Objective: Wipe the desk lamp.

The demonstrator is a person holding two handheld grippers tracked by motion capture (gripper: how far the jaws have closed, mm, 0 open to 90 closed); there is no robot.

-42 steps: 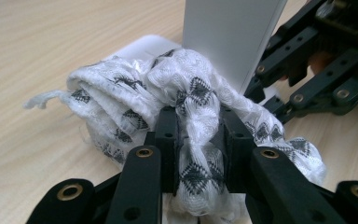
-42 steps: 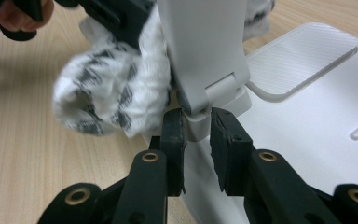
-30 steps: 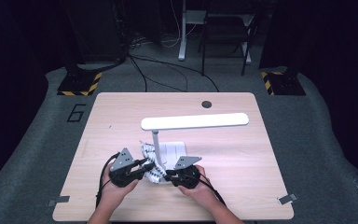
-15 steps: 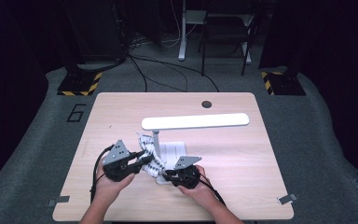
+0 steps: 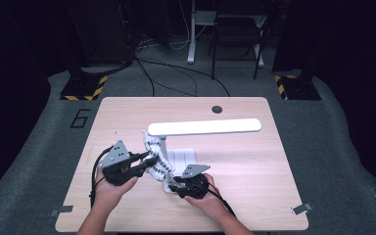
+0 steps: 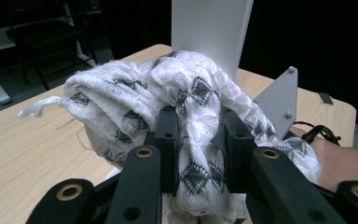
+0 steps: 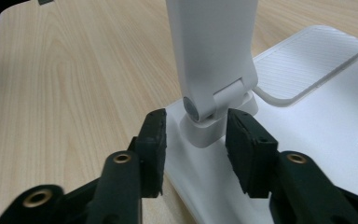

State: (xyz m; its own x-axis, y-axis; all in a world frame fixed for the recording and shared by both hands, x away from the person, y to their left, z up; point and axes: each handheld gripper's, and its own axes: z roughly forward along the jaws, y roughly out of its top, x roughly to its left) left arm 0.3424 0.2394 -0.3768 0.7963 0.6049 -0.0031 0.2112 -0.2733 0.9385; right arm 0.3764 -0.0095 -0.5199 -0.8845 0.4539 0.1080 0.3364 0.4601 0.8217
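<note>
Lifted since a second ago, my left claw (image 5: 149,160) stays clenched on the one white patterned cloth (image 6: 186,98), which drapes up beside the lamp post. One desk lamp (image 5: 204,127) stands near the desk's (image 5: 254,161) front edge. My right claw (image 7: 195,140) has just been opening; its jaws stand released either side of the lamp's hinge (image 7: 200,109), not pressing it.

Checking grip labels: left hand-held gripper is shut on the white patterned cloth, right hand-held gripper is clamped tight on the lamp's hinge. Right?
Not quite. The right hand-held gripper is open: its jaws have just been opening and stand either side of the lamp hinge with gaps, as the right gripper view shows. The left hand-held gripper is indeed shut on the cloth.
</note>
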